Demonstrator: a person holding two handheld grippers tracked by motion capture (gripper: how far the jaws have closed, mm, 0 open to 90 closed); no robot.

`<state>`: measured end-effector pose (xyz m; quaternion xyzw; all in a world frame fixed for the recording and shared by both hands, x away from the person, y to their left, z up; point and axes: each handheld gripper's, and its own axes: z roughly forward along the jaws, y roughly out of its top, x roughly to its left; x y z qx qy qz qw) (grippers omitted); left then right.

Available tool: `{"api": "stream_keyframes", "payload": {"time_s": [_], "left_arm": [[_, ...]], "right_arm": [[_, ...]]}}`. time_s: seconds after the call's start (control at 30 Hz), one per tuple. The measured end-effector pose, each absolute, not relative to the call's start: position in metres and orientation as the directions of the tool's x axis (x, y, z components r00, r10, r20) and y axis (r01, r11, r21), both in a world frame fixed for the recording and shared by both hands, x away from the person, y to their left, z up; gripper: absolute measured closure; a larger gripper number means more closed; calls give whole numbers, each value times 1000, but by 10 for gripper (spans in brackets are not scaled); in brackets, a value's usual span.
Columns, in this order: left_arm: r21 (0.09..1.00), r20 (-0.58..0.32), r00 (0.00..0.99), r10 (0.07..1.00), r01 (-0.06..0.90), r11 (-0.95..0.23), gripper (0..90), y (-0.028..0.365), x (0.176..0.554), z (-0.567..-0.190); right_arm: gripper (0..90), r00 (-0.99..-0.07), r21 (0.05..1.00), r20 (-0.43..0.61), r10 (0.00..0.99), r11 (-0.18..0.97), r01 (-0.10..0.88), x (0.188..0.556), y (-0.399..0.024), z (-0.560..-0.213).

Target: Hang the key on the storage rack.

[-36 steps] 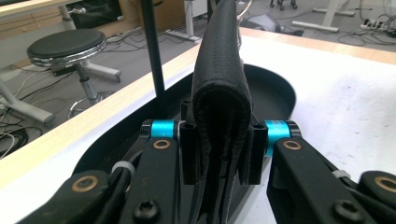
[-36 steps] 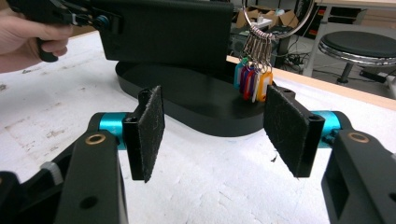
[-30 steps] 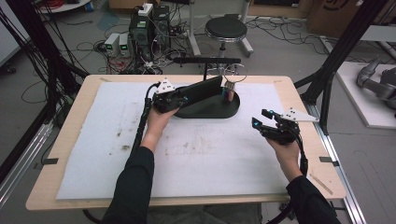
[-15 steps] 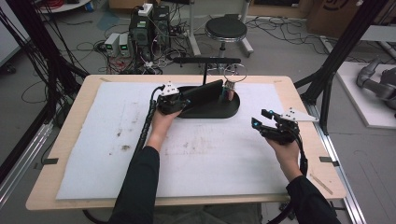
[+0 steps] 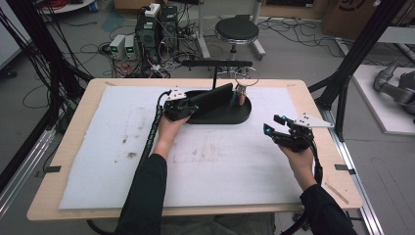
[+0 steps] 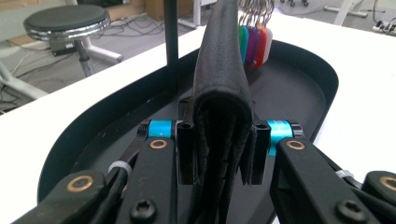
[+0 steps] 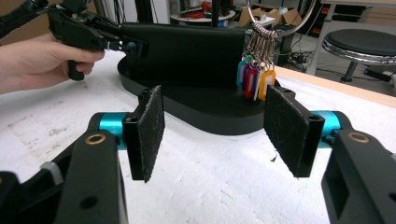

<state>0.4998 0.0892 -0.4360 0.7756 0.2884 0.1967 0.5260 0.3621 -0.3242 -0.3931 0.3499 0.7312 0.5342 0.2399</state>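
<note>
Between hand-held gripper [image 6: 217, 154] pads: black wallet [image 6: 224, 93].

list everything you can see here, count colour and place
wallet: 1, black, on edge in the tray, between the left gripper's jaws
tray: 1, black, oval, far middle of the table
key tags: a bunch, several colours, hanging on a metal ring over the tray's right end
foam sheet: 1, white, covering the table
table: 1, light wood
stool: 1, black seat, floor beyond the table
left gripper: 1, black, jaws just been opening, wallet between them
right gripper: 1, black, open, right of the tray
</note>
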Motion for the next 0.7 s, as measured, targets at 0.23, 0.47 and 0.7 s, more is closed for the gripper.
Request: {"api": "stream_keyframes", "payload": {"time_s": [0.23, 0.47, 0.7], "left_arm": [[929, 1, 747, 665, 245, -277, 616, 85, 499, -436], [915, -18, 724, 690, 291, -281, 391, 88, 496, -430], [908, 22, 726, 687, 273, -318, 340, 91, 476, -411]], "right_arm": [[394, -638, 950, 27, 770, 179, 257, 362, -326, -393], [394, -637, 951, 19, 771, 183, 250, 362, -326, -393], [394, -633, 951, 20, 774, 181, 252, 362, -325, -393]]}}
